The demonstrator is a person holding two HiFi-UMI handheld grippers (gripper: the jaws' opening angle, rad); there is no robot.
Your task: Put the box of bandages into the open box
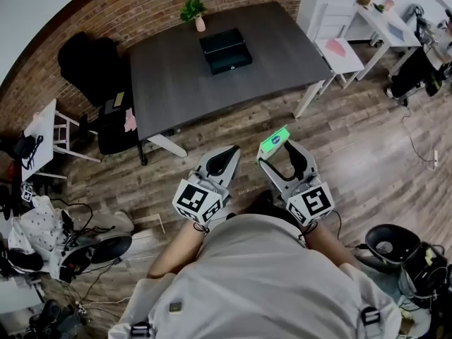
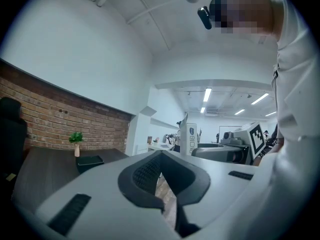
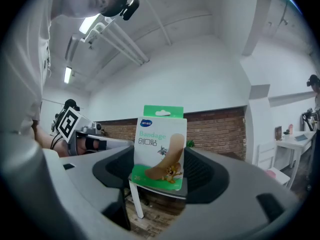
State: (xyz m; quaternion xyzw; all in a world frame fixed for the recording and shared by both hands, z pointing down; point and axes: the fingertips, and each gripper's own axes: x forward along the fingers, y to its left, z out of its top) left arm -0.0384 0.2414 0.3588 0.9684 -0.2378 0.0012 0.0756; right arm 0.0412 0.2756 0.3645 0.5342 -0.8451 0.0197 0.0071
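The box of bandages (image 1: 274, 141) is white and green with a cartoon picture. My right gripper (image 1: 277, 149) is shut on it, low in front of the person's body, over the wooden floor. In the right gripper view the box of bandages (image 3: 160, 151) stands upright between the jaws of the right gripper (image 3: 159, 170). The open box (image 1: 225, 50) is black and lies on the far side of the dark grey table (image 1: 169, 83), near a small potted plant (image 1: 193, 11). My left gripper (image 1: 224, 162) is shut and holds nothing. In the left gripper view the open box (image 2: 90, 161) shows far off to the left.
A black office chair (image 1: 92, 62) stands at the table's left end, and a white chair (image 1: 339, 48) and a white desk (image 1: 385, 23) to its right. Cables and gear (image 1: 63, 239) cover the floor at left. A black bin (image 1: 388, 242) sits at right.
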